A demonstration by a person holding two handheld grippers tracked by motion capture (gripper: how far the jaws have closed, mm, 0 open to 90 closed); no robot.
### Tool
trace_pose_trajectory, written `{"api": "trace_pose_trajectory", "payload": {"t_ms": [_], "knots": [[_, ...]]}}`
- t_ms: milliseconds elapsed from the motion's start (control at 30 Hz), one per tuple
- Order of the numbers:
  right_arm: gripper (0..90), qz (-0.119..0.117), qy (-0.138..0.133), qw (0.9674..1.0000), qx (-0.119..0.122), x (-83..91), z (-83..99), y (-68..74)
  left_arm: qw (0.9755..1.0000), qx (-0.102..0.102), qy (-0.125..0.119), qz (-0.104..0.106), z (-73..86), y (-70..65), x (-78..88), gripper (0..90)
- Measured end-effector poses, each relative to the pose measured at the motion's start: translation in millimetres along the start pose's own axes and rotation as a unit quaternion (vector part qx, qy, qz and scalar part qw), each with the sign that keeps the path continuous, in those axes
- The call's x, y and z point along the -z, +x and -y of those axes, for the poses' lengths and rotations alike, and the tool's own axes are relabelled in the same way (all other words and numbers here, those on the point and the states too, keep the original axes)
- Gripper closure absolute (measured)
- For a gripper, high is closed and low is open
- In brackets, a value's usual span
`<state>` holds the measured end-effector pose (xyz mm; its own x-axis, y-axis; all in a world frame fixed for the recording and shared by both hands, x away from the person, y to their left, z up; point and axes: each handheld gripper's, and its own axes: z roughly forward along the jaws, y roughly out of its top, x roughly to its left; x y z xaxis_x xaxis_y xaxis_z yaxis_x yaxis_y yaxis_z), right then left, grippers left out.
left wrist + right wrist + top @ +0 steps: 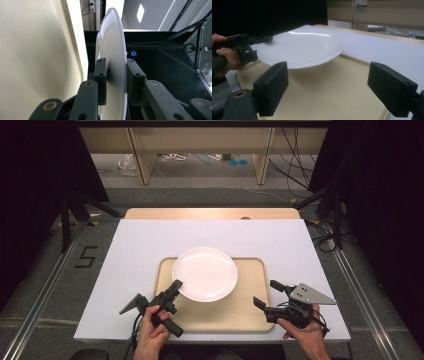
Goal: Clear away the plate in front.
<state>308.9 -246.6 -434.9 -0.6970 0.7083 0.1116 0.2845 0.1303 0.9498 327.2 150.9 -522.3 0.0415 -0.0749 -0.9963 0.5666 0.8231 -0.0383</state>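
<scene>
A white plate [205,272] hangs a little above the beige tray [235,312], tilted, with its shadow on the tray. My left gripper [177,285] is shut on the plate's near-left rim. In the left gripper view the plate [112,50] stands edge-on between the two pads of that gripper [116,75]. My right gripper [265,293] stands open over the tray's right side, nothing between its jaws. In the right gripper view the plate [302,48] floats over the tray [337,95] beyond the open jaws [337,87]; the left gripper [262,38] pinches the plate's far-left rim.
The tray lies on a white table board [150,240] with a wooden strip [210,213] along its back edge. A dark floor with a "5" mark [86,256] lies to the left. Black stand legs [75,210] flank the table; shelving and cables stand behind.
</scene>
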Motion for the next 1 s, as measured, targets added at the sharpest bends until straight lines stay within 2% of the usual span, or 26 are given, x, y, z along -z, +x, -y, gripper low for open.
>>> {"api": "trace_pose_trajectory", "payload": {"t_ms": [233, 300, 400, 467, 600, 667, 700, 767, 833, 900, 967, 1000], "knots": [[18.2, 0.001, 0.0, 1.0, 0.002, -0.3, 0.1, 0.7, 0.9998, -0.006, 0.0, -0.02, 8.3, 6.6, 4.9, 73.3], [18.2, 0.0, -0.002, 1.0, 0.006, -0.7, 0.1, 0.3, 0.999, -0.027, 0.006, -0.036, 9.8, 6.4, 5.0, 73.0], [18.3, 0.001, -0.002, 1.0, 0.005, -0.9, 0.0, 0.5, 0.9978, -0.038, 0.013, -0.053, 13.8, 8.2, 3.3, 72.2], [18.3, 0.001, -0.001, 1.0, 0.006, -0.9, 0.1, 0.4, 0.9964, -0.058, 0.015, -0.061, 15.5, 7.6, 3.4, 71.7], [18.3, 0.0, -0.002, 1.0, 0.007, -0.5, 0.1, 0.1, 0.994, -0.082, 0.012, -0.072, 19.8, 4.2, 3.2, 72.2], [18.3, 0.0, -0.001, 1.0, 0.008, -0.5, 0.1, 0.3, 0.9915, -0.098, 0.009, -0.085, 21.1, 2.2, 3.4, 74.4], [18.3, 0.0, -0.001, 1.0, 0.007, -0.6, 0.1, 0.4, 0.9908, -0.107, 0.008, -0.082, 21.2, 2.0, 3.8, 75.2], [18.4, 0.0, -0.001, 1.0, 0.007, -0.8, 0.1, 0.4, 0.988, -0.123, -0.004, -0.093, 22.7, 0.6, 3.6, 75.7], [18.4, 0.004, 0.001, 1.0, 0.005, -0.7, 0.3, 0.6, 0.9805, -0.157, -0.012, -0.118, 23.9, -0.6, 4.5, 76.9], [18.4, -0.003, -0.005, 1.0, 0.001, -2.2, 1.0, 1.1, 0.9777, -0.165, -0.016, -0.129, 25.4, -1.0, 5.3, 77.2], [18.5, -0.005, -0.007, 0.9999, 0.006, -3.0, 1.1, 0.7, 0.9706, -0.19, -0.026, -0.145, 27.2, -2.0, 5.8, 78.3], [18.5, -0.002, 0.0, 1.0, 0.007, -2.1, 0.8, 0.8, 0.9696, -0.194, -0.029, -0.146, 27.1, -2.3, 6.0, 76.9]]}}
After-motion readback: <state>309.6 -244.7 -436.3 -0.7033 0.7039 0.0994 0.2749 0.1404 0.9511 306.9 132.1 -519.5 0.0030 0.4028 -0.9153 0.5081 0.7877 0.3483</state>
